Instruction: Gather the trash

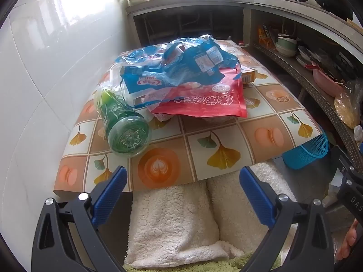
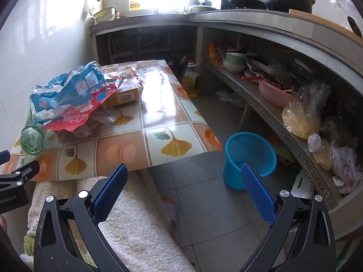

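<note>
A pile of trash lies on the patterned table (image 1: 226, 136) (image 2: 158, 113). On top is a crumpled blue wrapper (image 1: 181, 65) (image 2: 68, 90), under it a red bag (image 1: 204, 102) (image 2: 72, 117), beside them a yellow carton (image 1: 247, 74) (image 2: 124, 95). A green plastic bottle (image 1: 122, 124) (image 2: 31, 138) lies on its side at the pile's near left. A blue mesh bin (image 2: 247, 158) (image 1: 306, 149) stands on the floor right of the table. My left gripper (image 1: 181, 176) hangs open before the table's near edge, nothing between its fingers. My right gripper (image 2: 181, 174) is open and empty over the floor, left of the bin.
A person's legs in white fleece (image 1: 181, 222) (image 2: 136, 226) sit under the table's near edge. A white tiled wall (image 1: 45, 79) borders the table's left. A low shelf (image 2: 283, 122) with bowls and bags runs along the right; an oil bottle (image 2: 190, 81) stands on the floor.
</note>
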